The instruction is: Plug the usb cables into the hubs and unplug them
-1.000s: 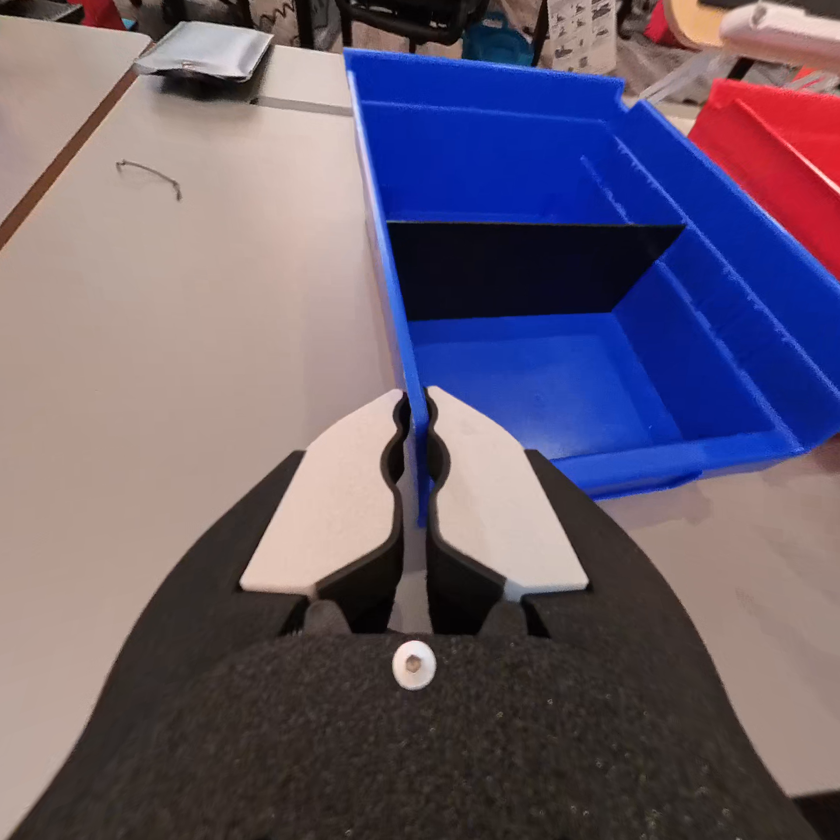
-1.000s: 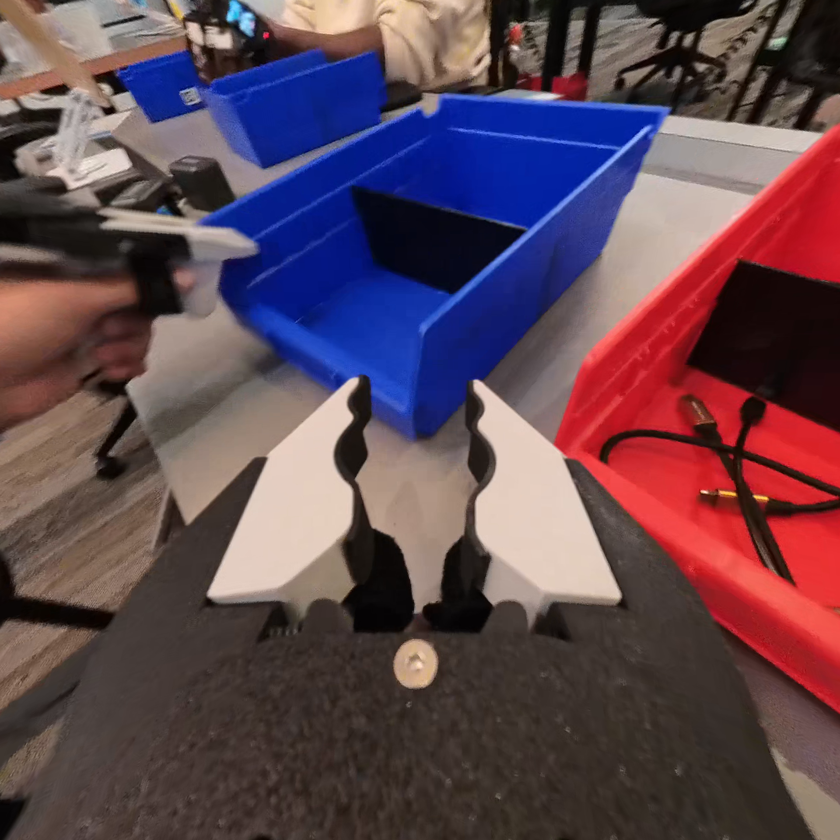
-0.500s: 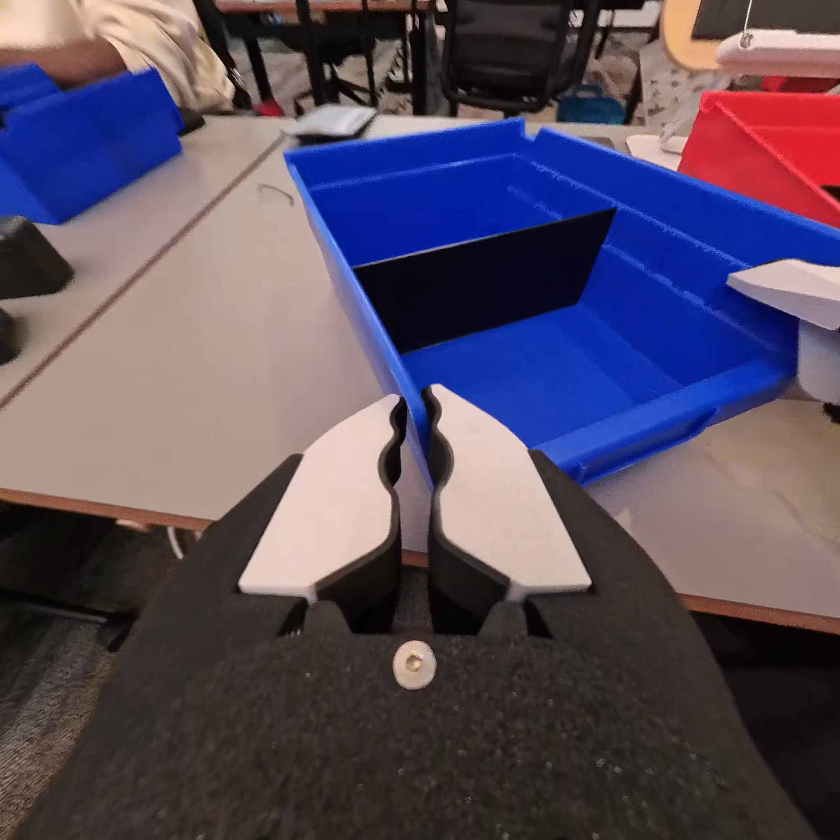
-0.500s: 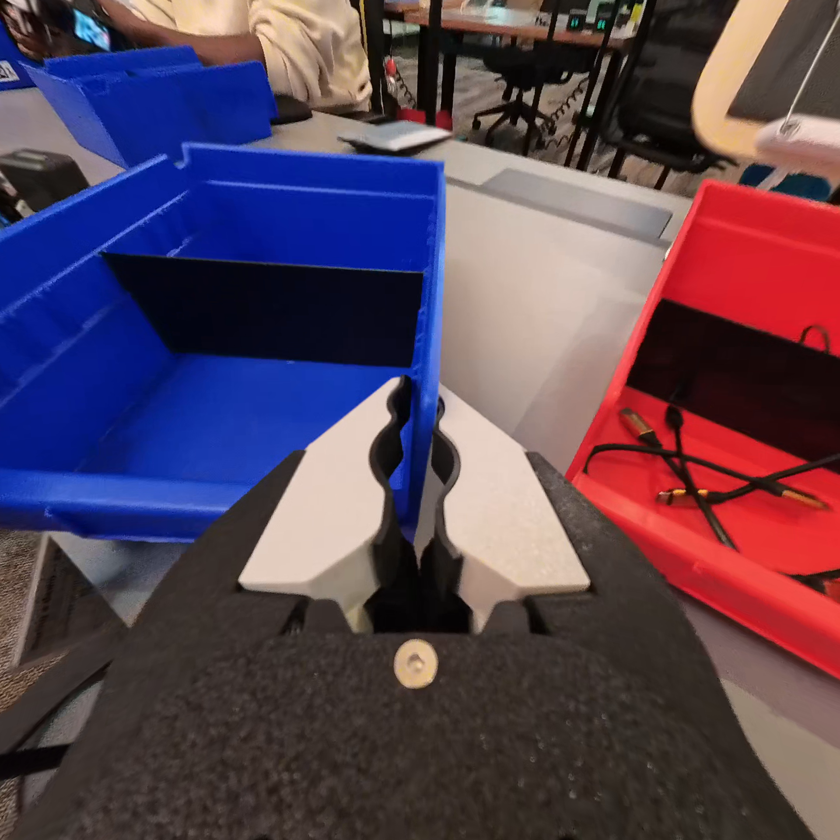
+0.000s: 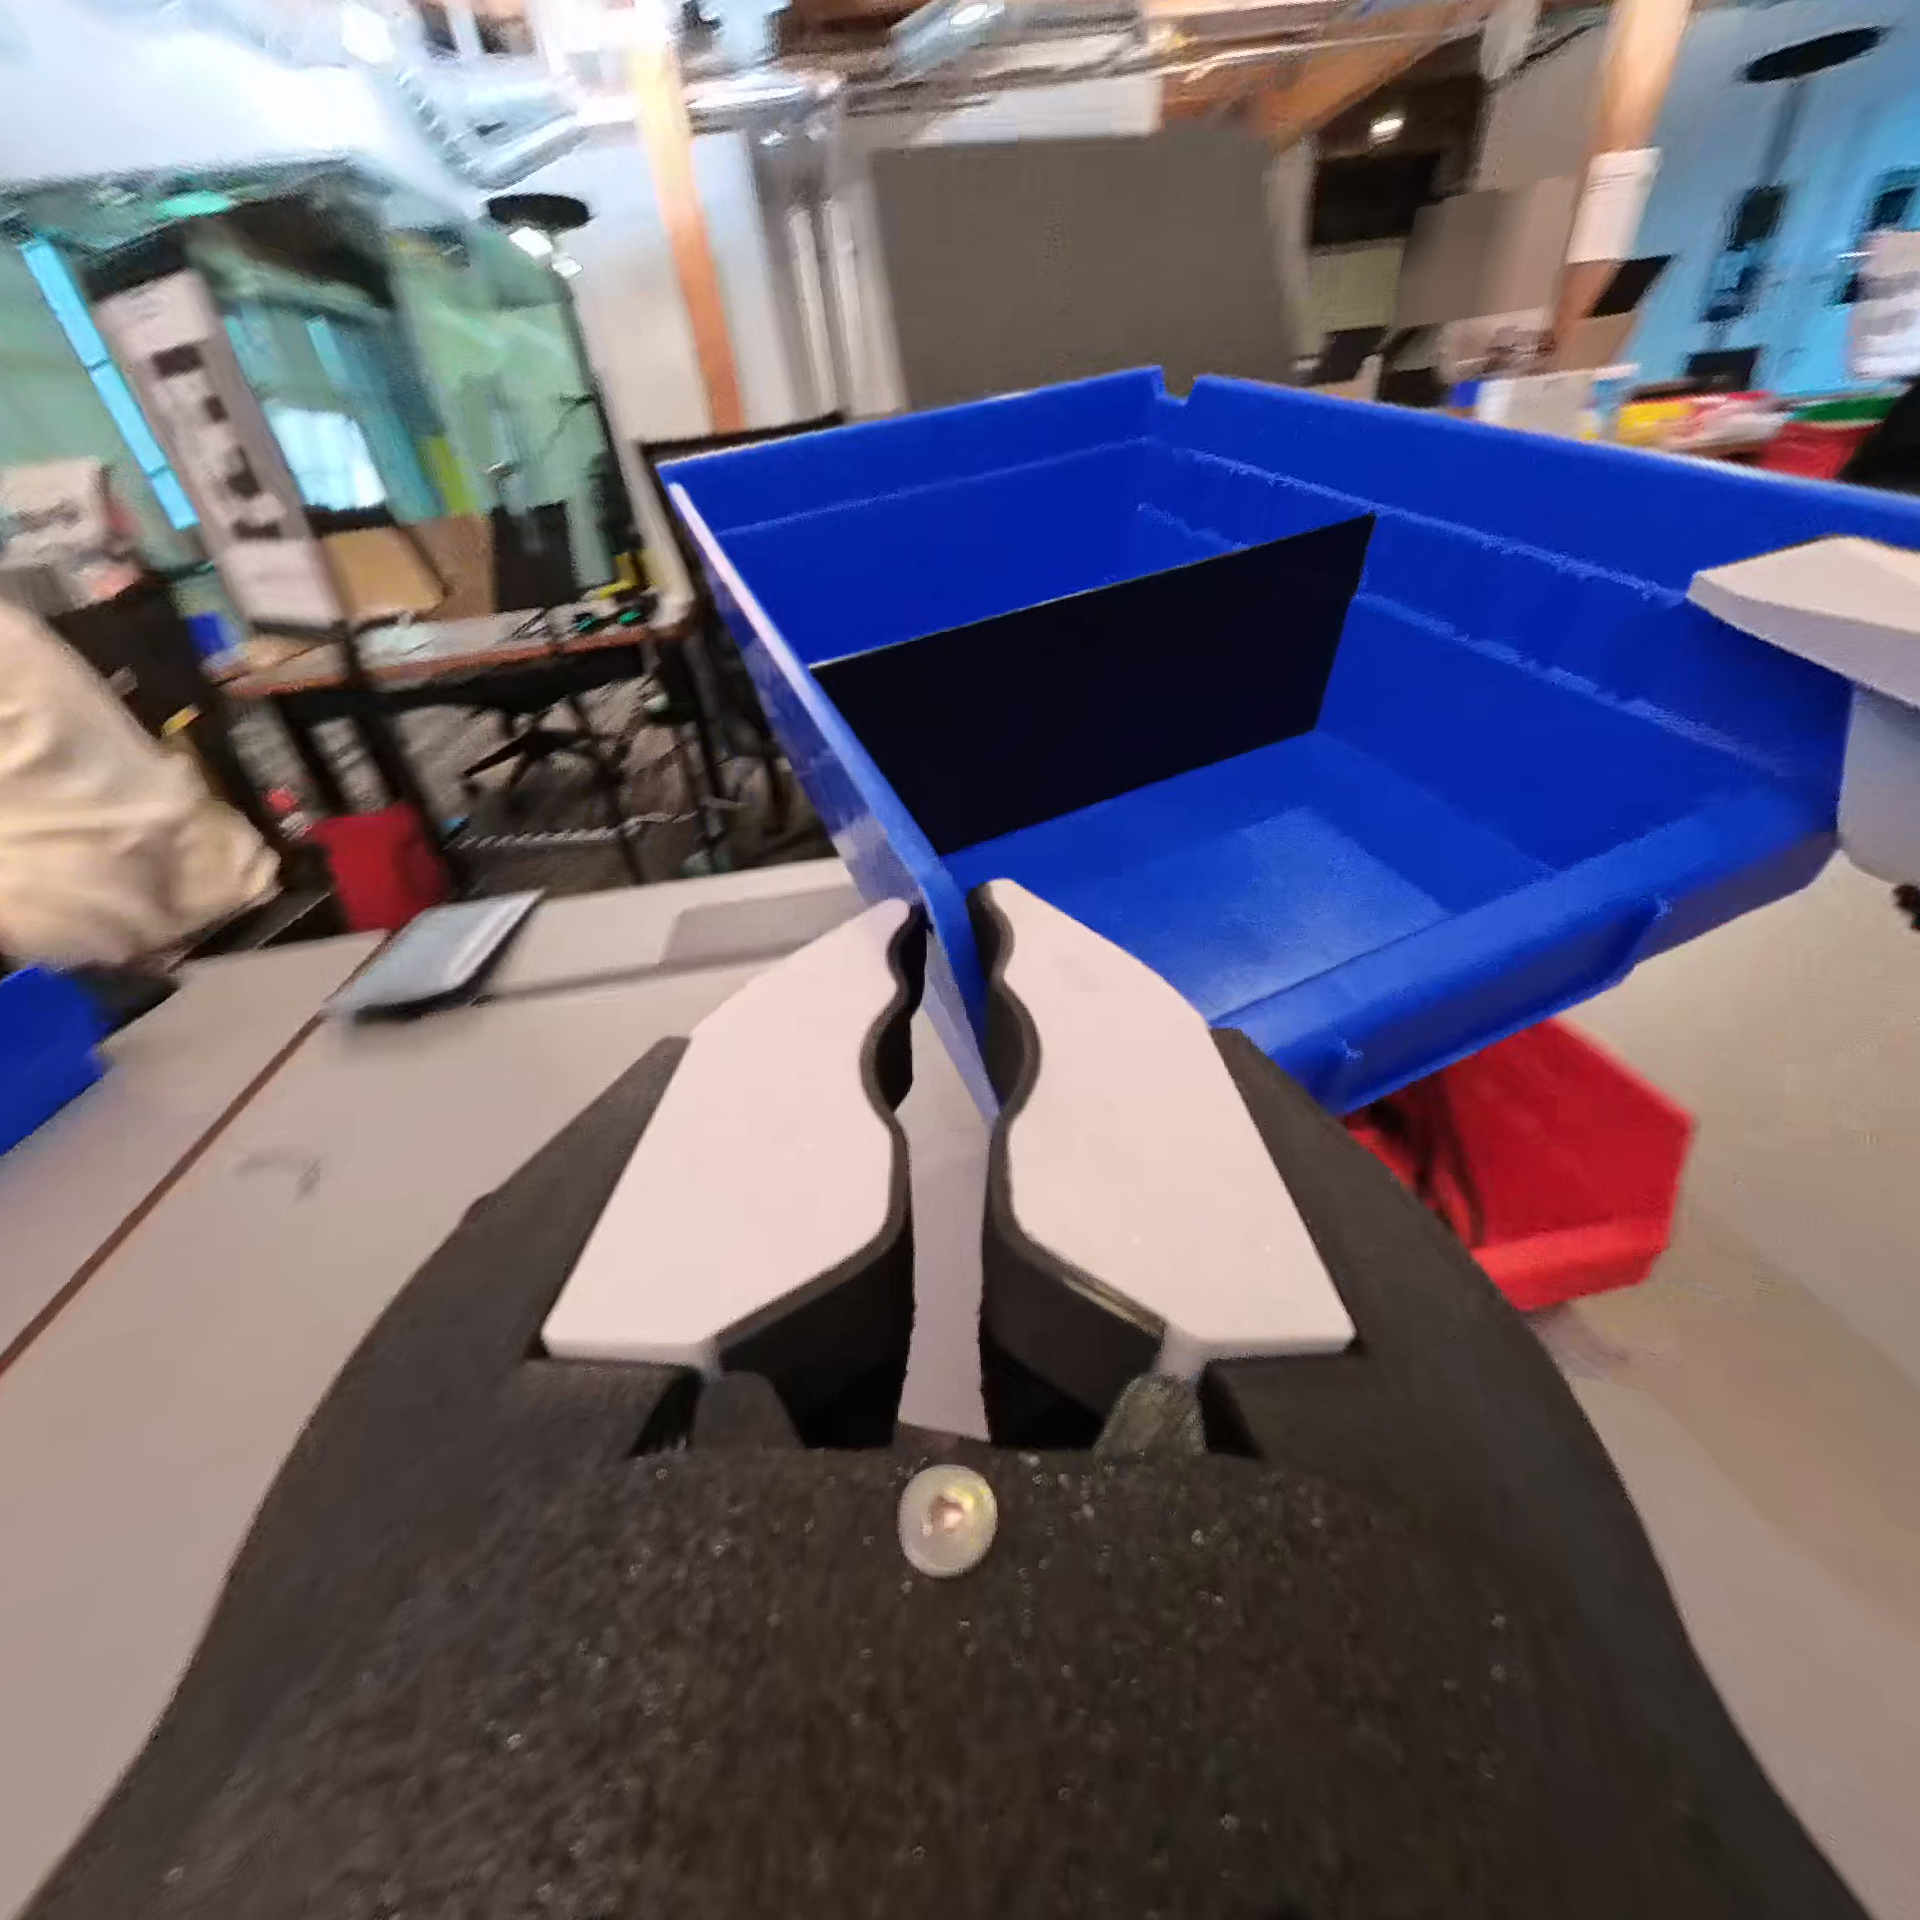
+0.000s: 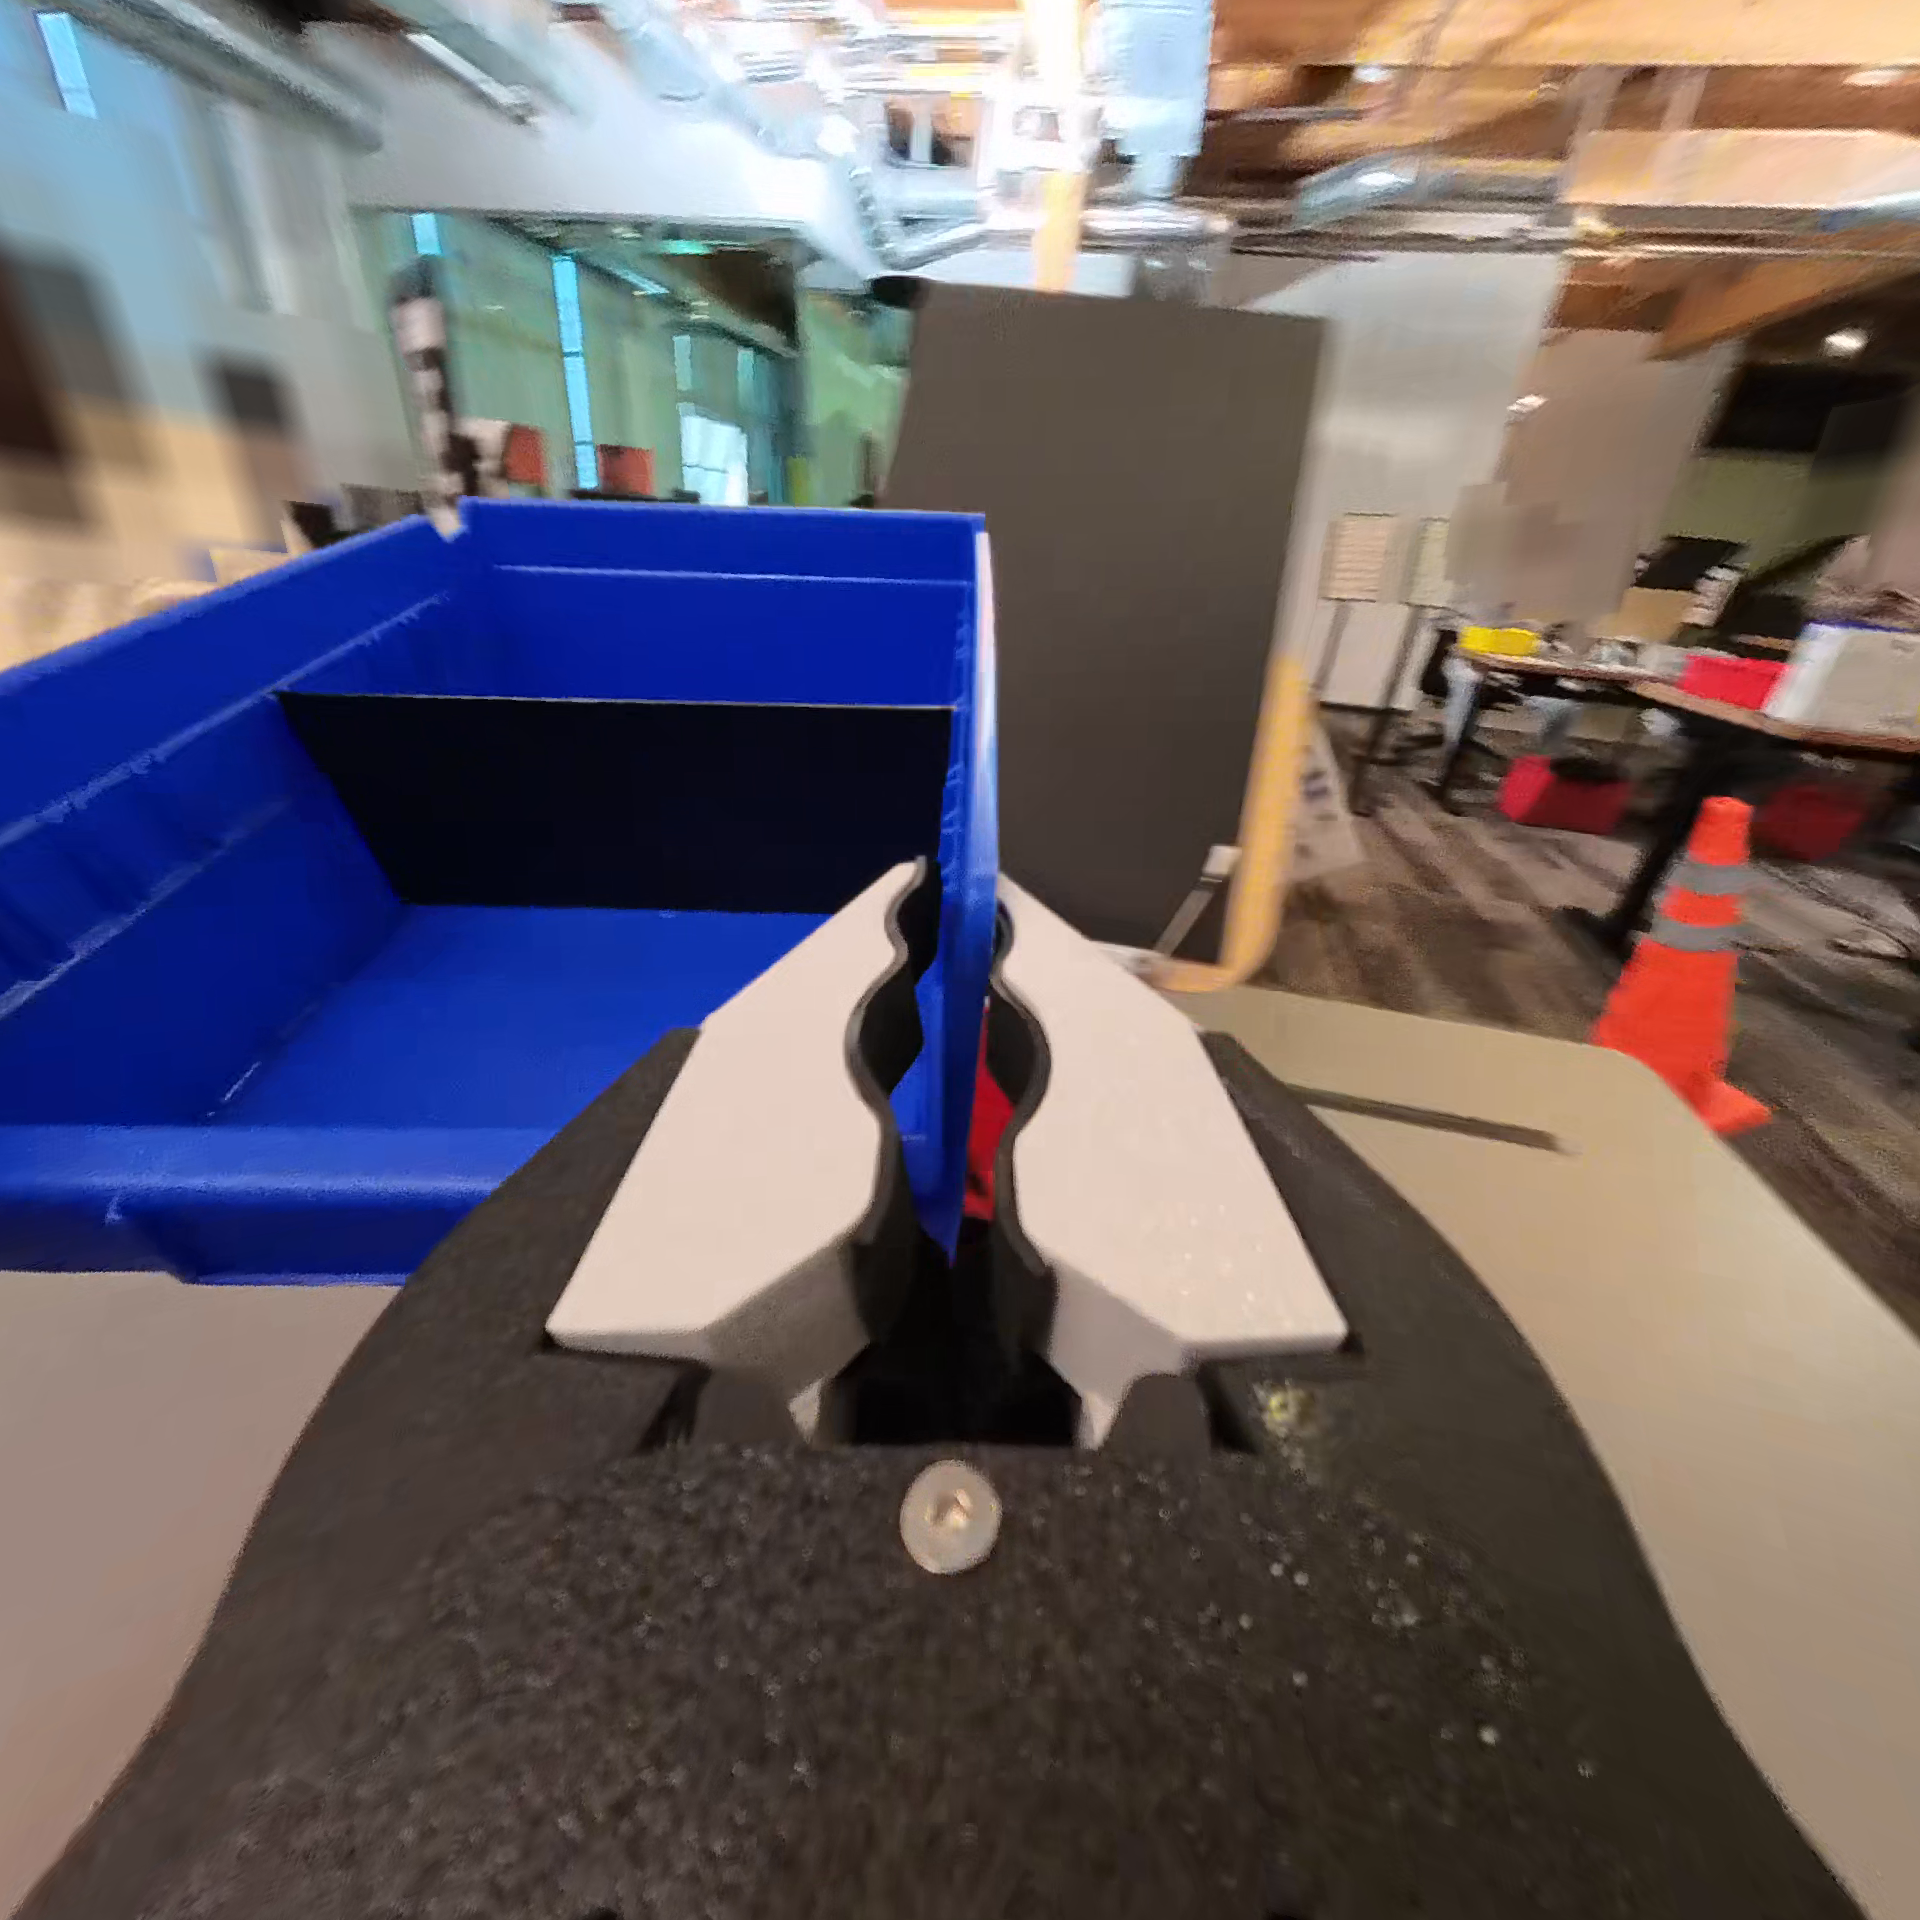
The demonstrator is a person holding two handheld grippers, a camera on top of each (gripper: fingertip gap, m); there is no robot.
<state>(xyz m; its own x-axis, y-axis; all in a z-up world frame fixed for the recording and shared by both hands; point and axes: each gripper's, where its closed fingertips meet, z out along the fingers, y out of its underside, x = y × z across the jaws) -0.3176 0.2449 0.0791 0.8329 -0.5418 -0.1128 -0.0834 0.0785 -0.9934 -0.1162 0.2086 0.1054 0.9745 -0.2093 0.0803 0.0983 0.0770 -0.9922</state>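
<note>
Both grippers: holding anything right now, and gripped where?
Both hold the blue bin. Left gripper is shut on its left side wall near the front corner; right gripper is shut on the opposite side wall near the front.

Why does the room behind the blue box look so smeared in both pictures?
Left wrist view: the background streaks with motion blur, while the blue bin and left gripper stay fairly sharp. Right wrist view: the same smear; the orange cone is soft, and the wide lens bends straight edges.
</note>
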